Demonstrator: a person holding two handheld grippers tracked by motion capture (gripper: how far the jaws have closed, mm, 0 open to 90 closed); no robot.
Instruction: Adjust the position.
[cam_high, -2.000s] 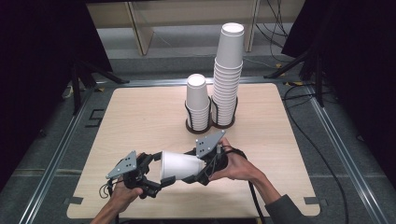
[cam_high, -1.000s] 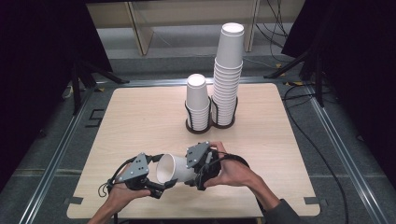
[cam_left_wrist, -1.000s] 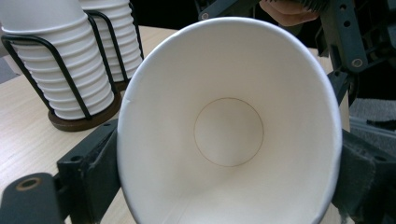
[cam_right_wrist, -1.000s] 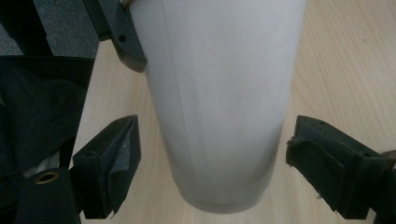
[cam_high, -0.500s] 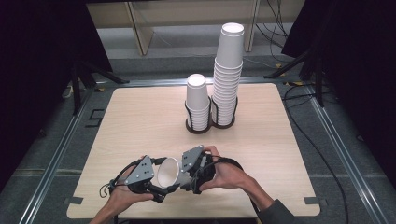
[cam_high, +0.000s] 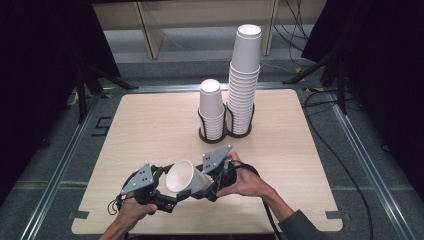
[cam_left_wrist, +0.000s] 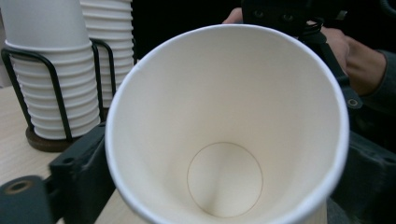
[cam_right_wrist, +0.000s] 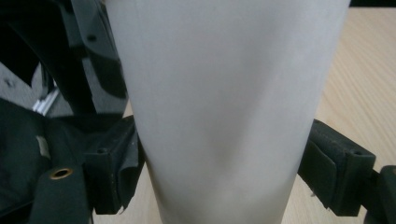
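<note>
Holding one white cup (cam_high: 186, 178) between both tools, low over the table (cam_high: 150, 120) near its front edge. Right gripper (cam_high: 216, 186): I see its jaws pressed on either side of the cup's lower body in the right gripper view, pads (cam_right_wrist: 114, 168) touching the wall. Left gripper (cam_high: 167, 199): its jaws flank the rim end in the left gripper view; whether they actually press on it I cannot tell.

Hidden: cup base and right fingertips sit behind the cup in the high view; the rim is cut off at the bottom of the left gripper view.

Orientation: cup lies tilted, long axis roughly left-right, mouth facing left and up. Two stacks (cam_high: 245, 80) stand well apart in a rack (cam_high: 226, 131).
</note>
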